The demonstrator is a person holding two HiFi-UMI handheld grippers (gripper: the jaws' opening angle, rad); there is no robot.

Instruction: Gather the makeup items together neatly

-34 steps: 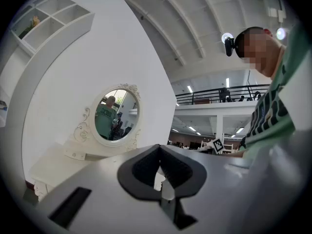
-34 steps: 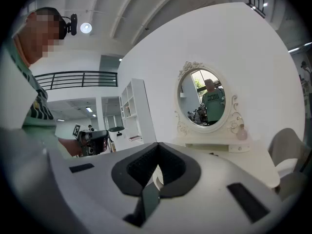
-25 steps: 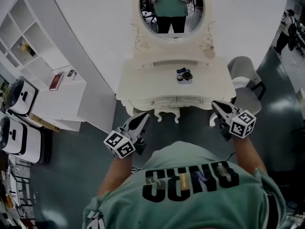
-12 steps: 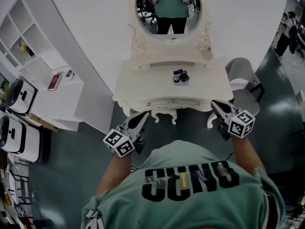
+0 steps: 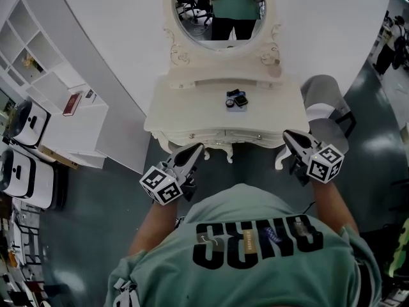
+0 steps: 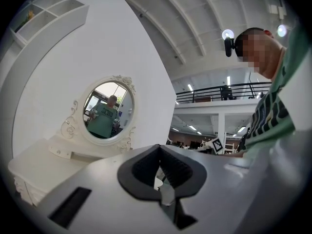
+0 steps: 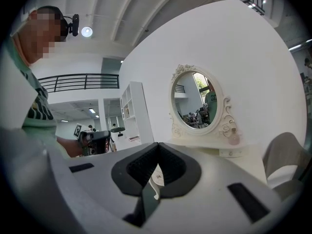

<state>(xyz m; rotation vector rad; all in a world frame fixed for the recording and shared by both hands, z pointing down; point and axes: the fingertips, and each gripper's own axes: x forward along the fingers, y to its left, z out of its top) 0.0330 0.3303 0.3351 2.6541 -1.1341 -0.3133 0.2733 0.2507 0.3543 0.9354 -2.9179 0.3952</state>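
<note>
makeup items [image 5: 235,99]: a small cluster of dark pieces, close together, near the middle of the dressing table [image 5: 185,117] top, a little nearer its back edge than its front. the pieces are too small to tell apart.

dressing table: cream, carved front edge, curved legs. an oval mirror [image 5: 217,8] stands on its back edge and reflects me in a green shirt. a small pale pink bottle [image 5: 274,71] sits by the back right corner, at the foot of the mirror frame.

my left gripper [image 5: 197,147]: in front of the table's front left corner, apart from it. its jaws are clenched together, nothing between them; its own view [image 6: 159,165] shows the pads meeting.

my right gripper [image 5: 287,135]: in front of the front right corner, apart from the table. it is likewise pressed closed and empty [image 7: 157,165].

surroundings: a grey chair [image 5: 326,98] just beside the table's right edge; a white shelf unit [image 5: 38,50] well apart on the left; dark floor.
</note>
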